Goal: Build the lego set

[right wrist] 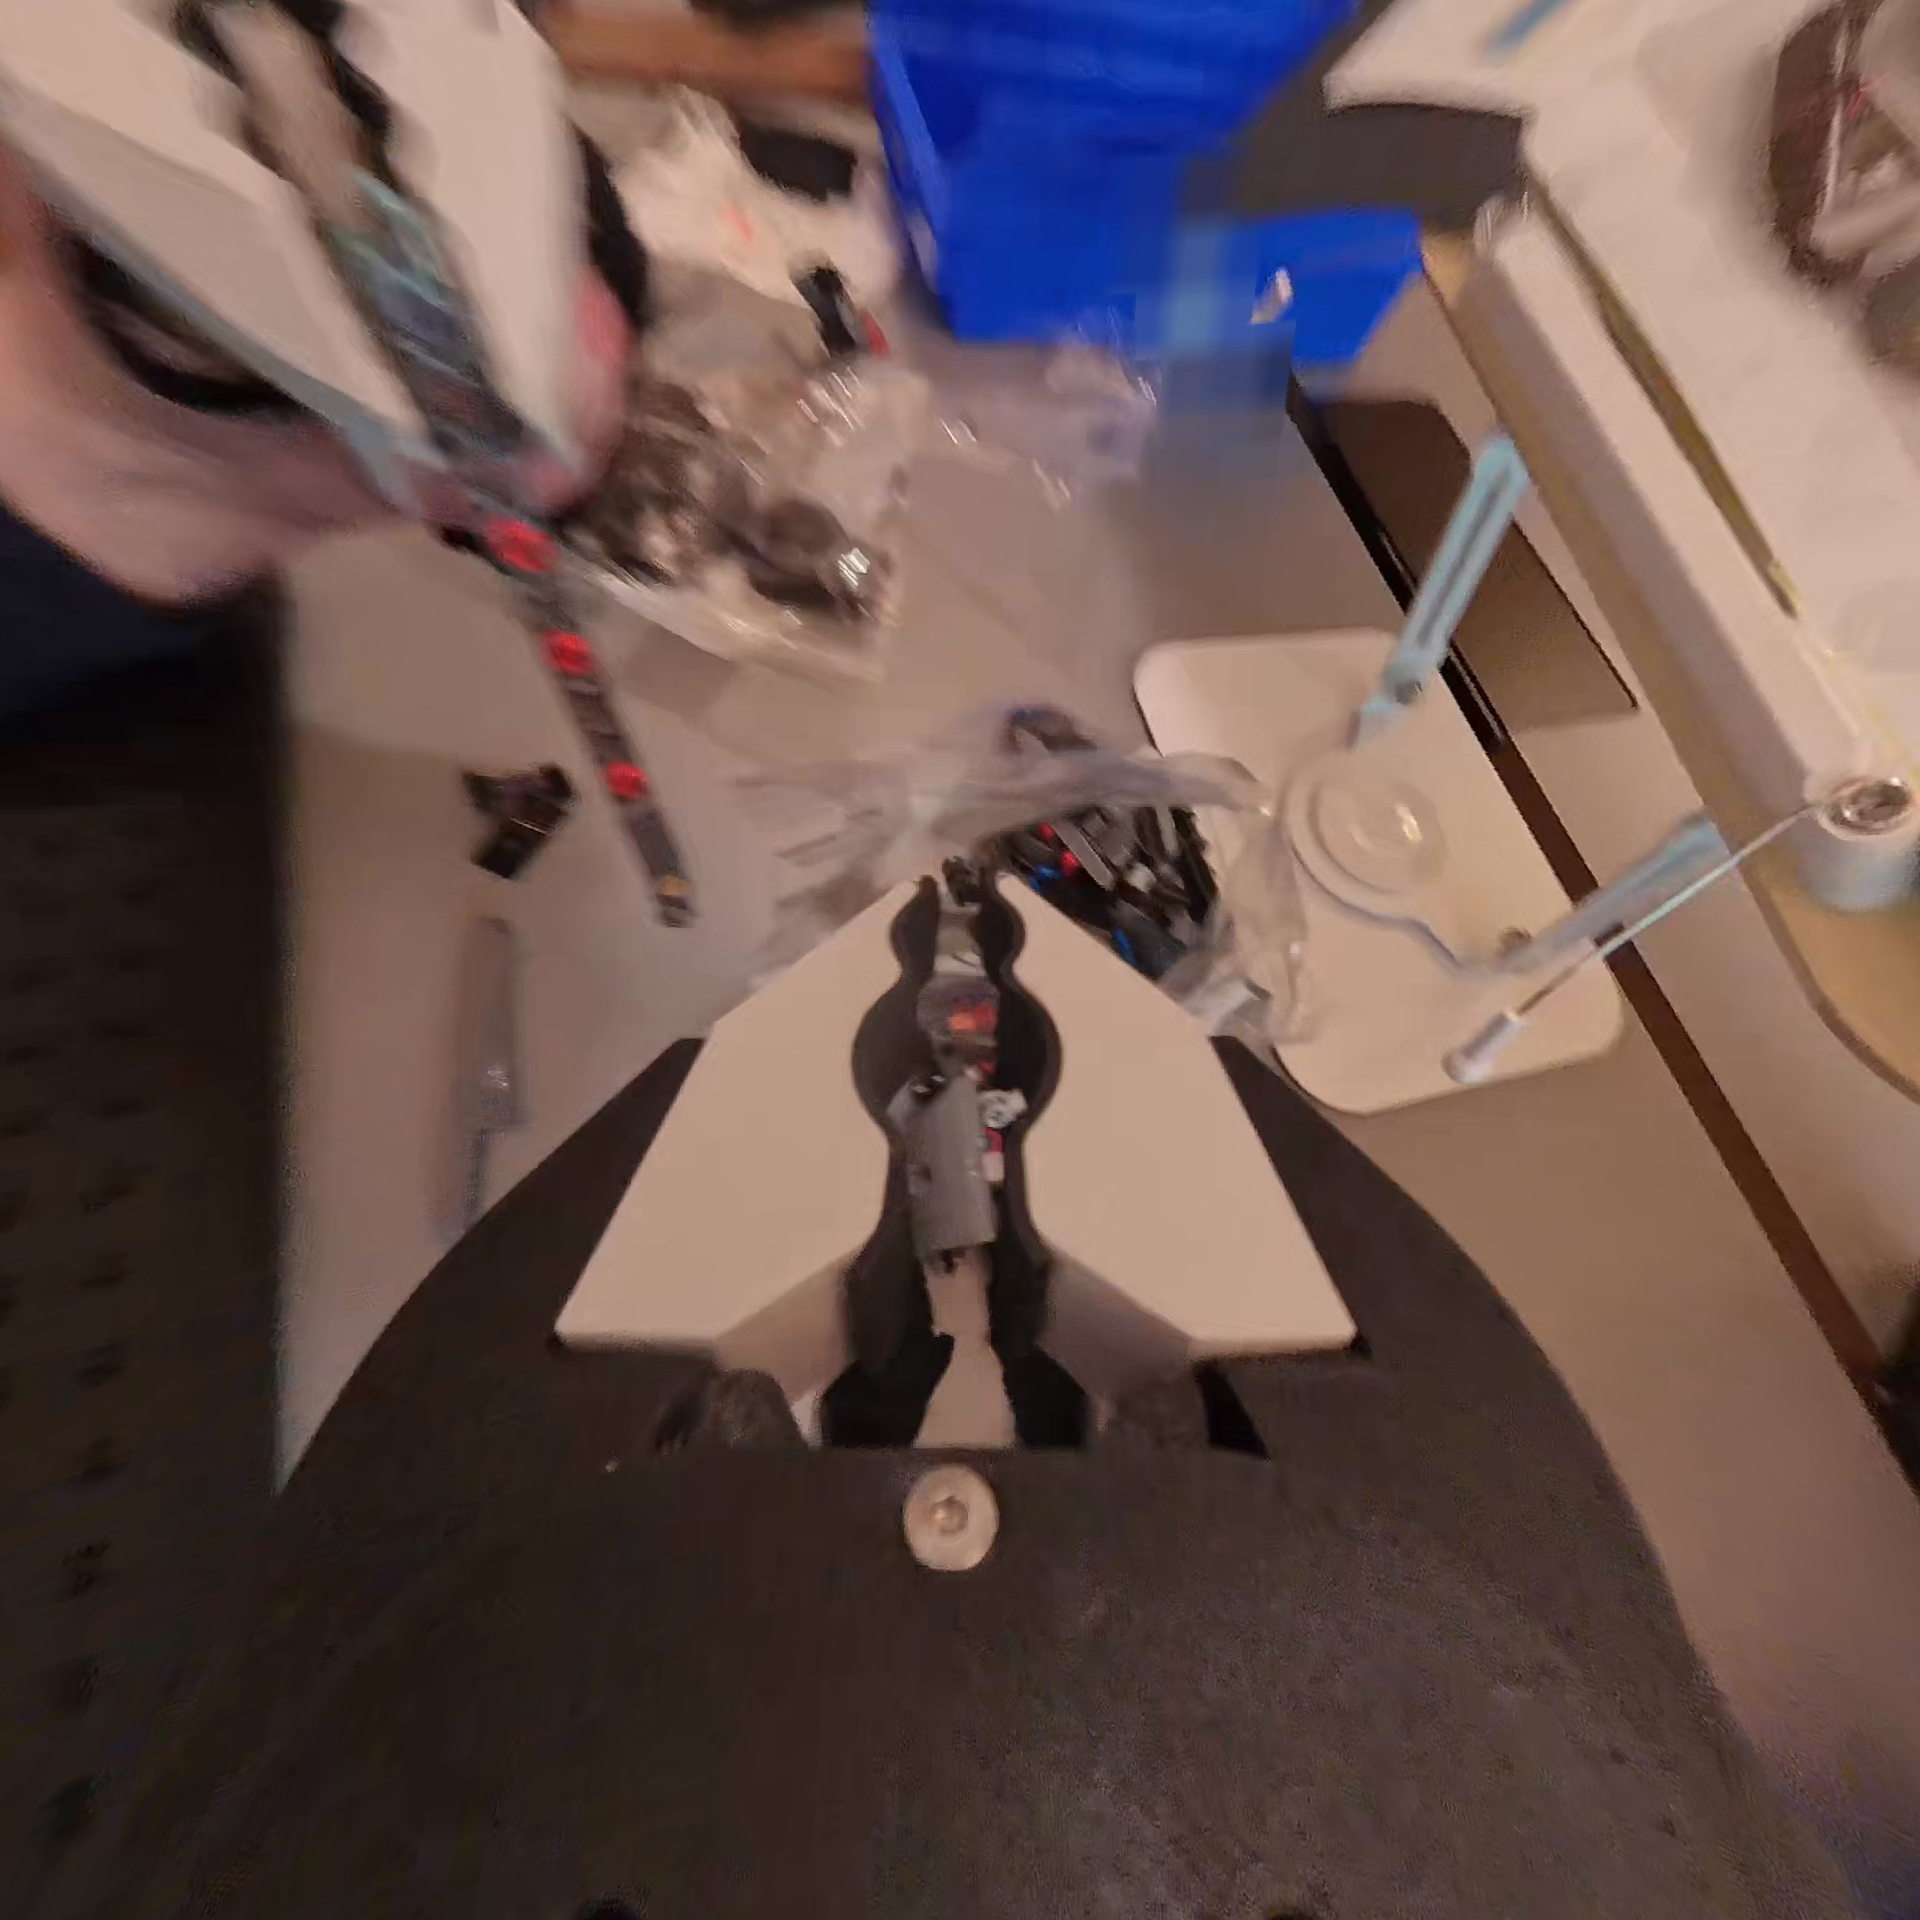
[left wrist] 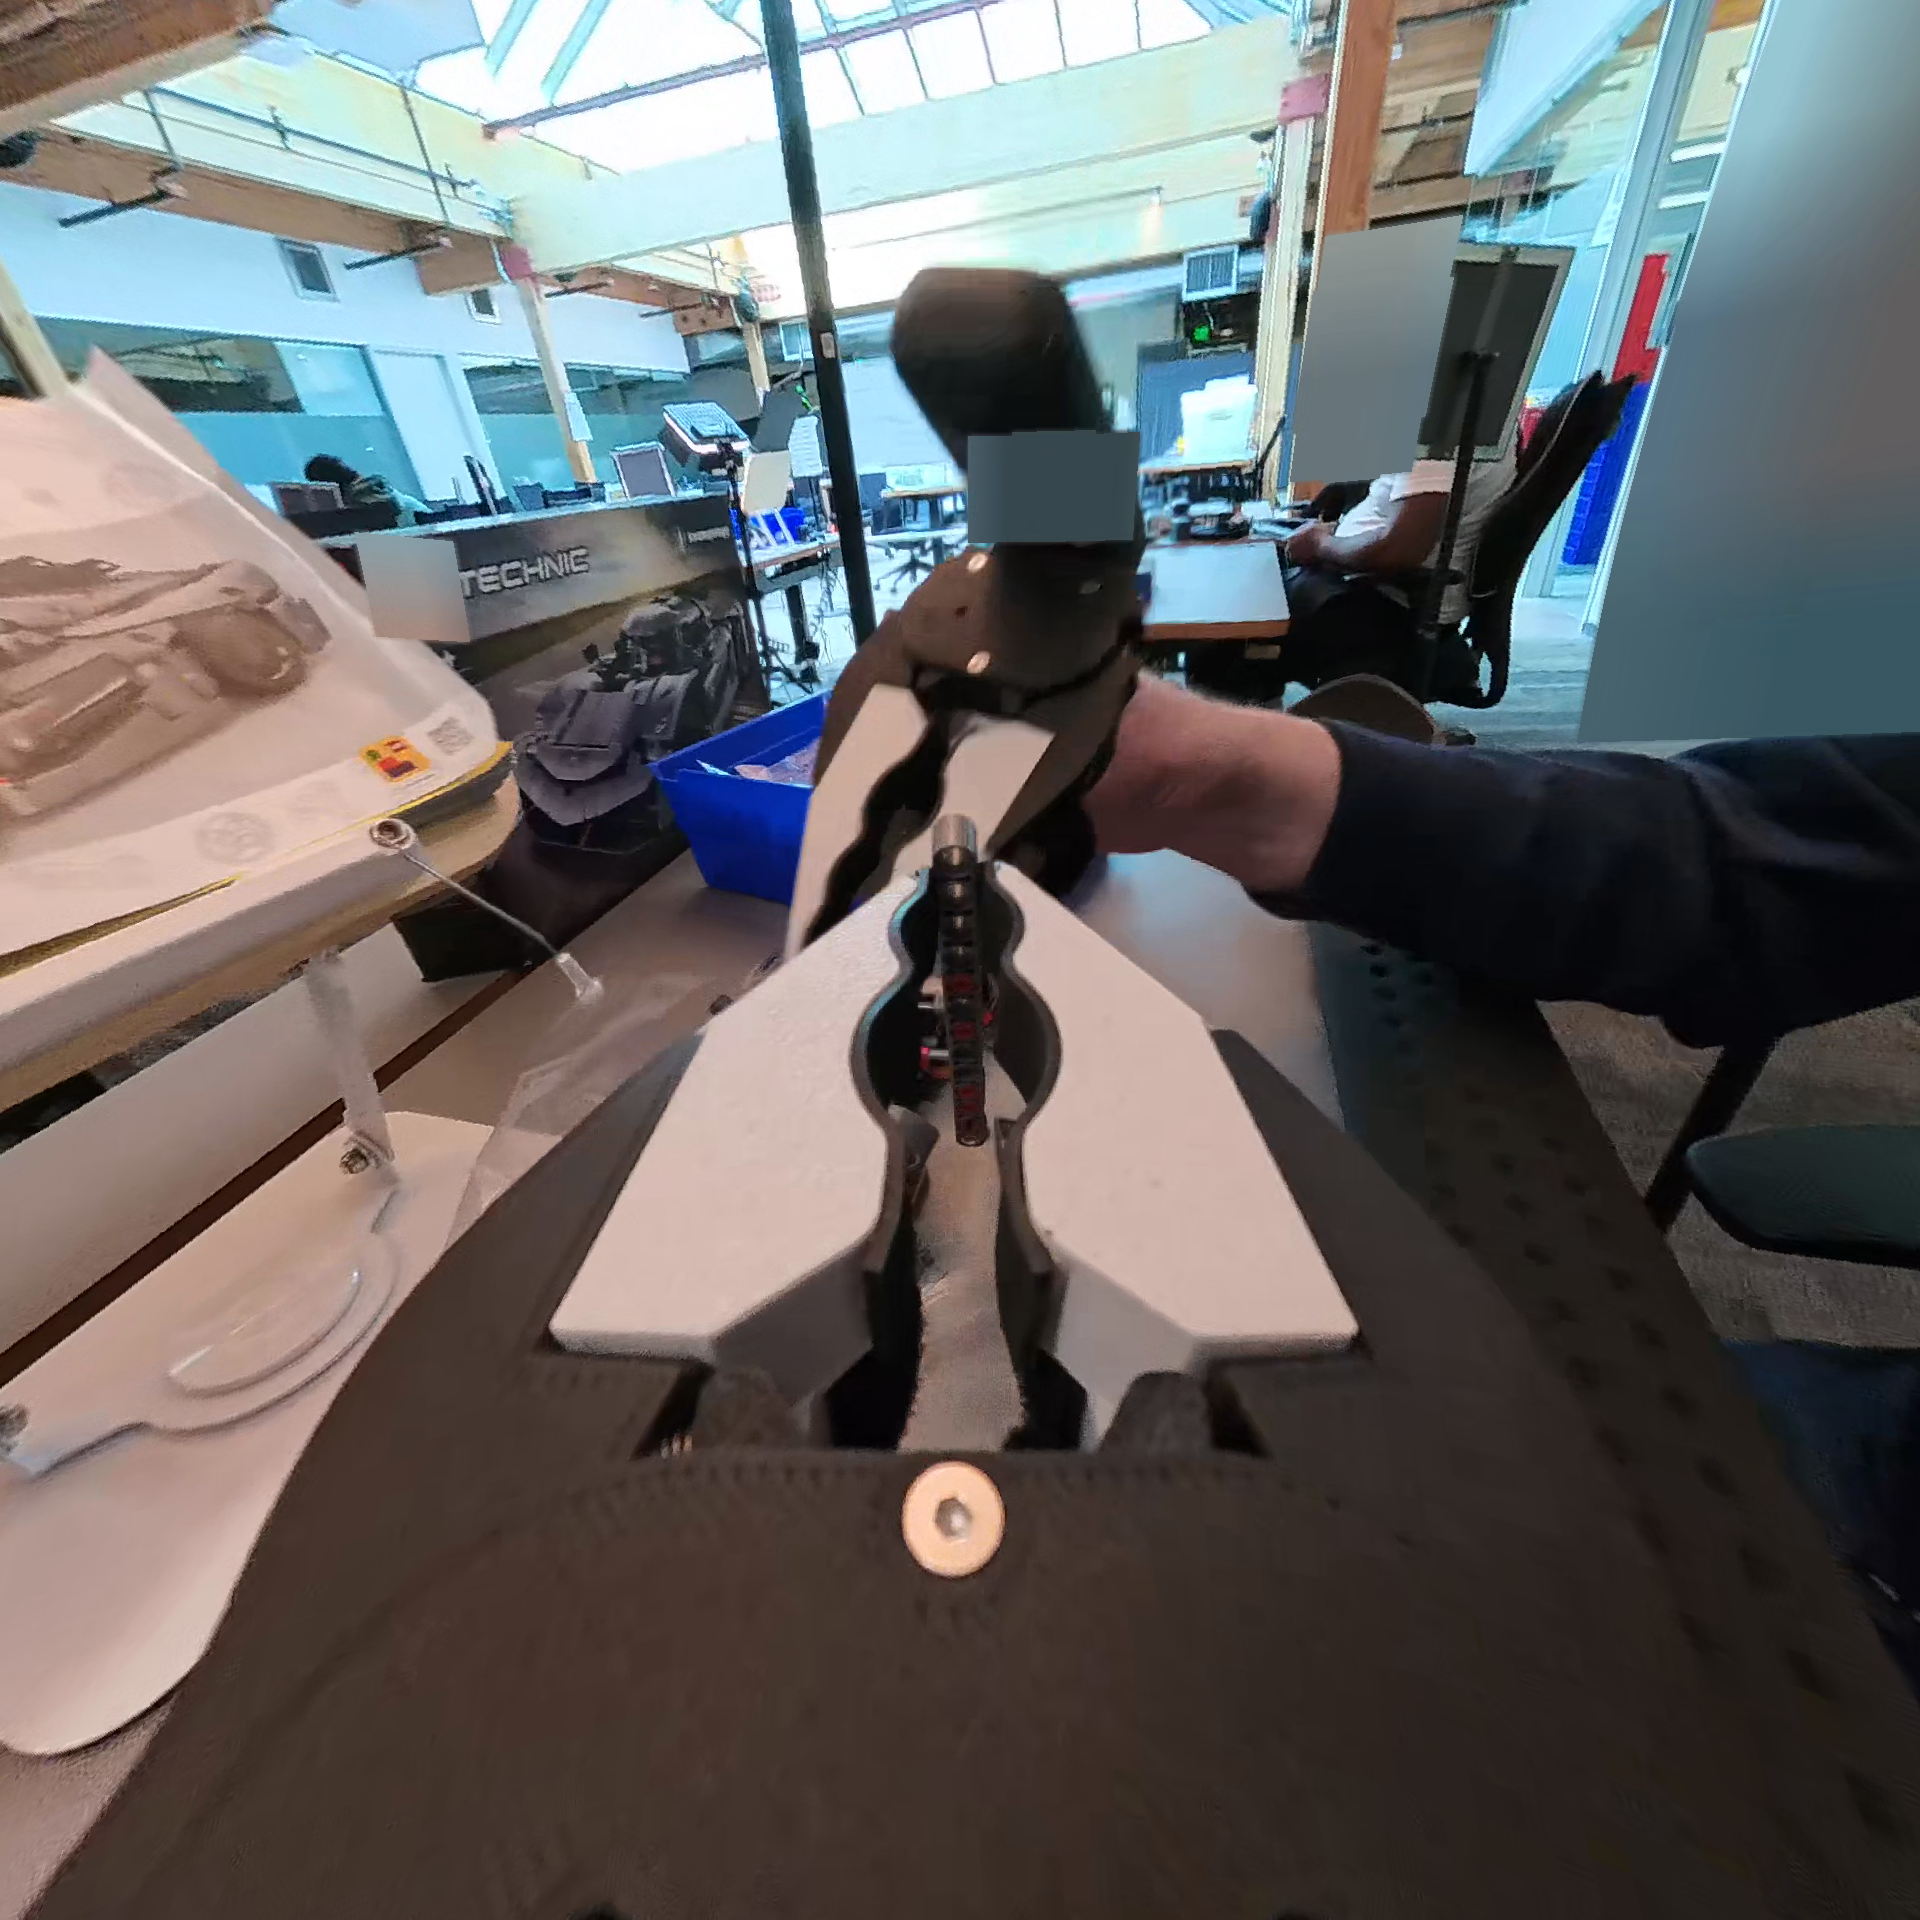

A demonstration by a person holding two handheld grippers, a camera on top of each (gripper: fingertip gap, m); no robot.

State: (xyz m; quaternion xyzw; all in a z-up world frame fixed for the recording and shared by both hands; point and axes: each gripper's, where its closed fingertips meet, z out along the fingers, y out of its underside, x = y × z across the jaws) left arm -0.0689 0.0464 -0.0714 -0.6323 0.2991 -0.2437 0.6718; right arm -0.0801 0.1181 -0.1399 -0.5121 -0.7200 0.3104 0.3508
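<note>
Grey worktop (right wrist: 395, 665) below: your left gripper (left wrist: 954, 883) jaws clamp the black beam (left wrist: 958, 997); right gripper (right wrist: 961, 894) jaws pinch a grey piece (right wrist: 948, 1174). Align slowly before pressing.

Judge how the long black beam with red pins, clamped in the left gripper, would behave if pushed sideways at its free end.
The beam juts far past the left gripper, so a sideways push would probably pivot it in the grip. It looks stiff plastic, unlikely to flop. Being thin, it is likely light.
</note>
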